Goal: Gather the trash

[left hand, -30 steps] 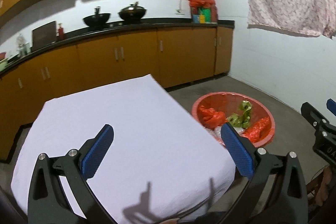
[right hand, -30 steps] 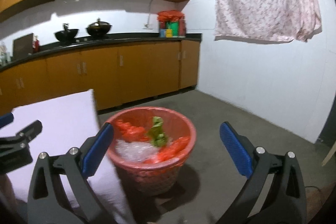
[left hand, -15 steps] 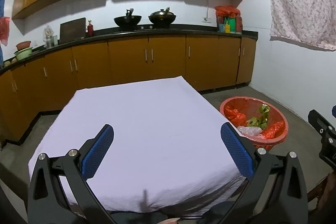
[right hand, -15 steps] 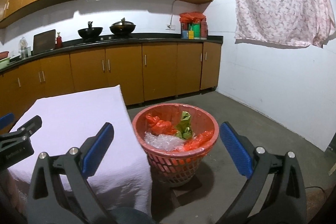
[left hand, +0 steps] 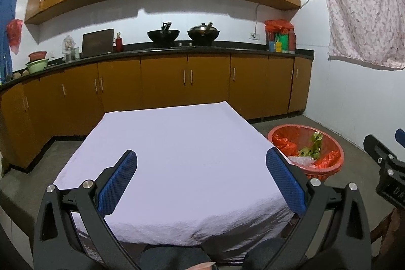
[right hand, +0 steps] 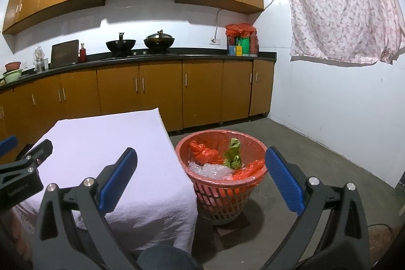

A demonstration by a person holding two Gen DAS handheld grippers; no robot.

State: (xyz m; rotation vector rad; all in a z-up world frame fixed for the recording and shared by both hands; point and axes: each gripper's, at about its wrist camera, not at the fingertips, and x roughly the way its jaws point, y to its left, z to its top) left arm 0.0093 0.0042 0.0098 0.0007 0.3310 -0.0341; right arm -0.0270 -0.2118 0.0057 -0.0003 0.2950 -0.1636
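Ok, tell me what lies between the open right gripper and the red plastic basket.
Nothing: right gripper faces red plastic basket directly, in the right wrist view.

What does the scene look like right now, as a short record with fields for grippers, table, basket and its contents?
left gripper: open, holding nothing, over the table
right gripper: open, holding nothing
table: covered by a white cloth, no trash visible on it
basket: red, on the floor beside the table's right edge
basket contents: red plastic bags, green wrapper, clear plastic
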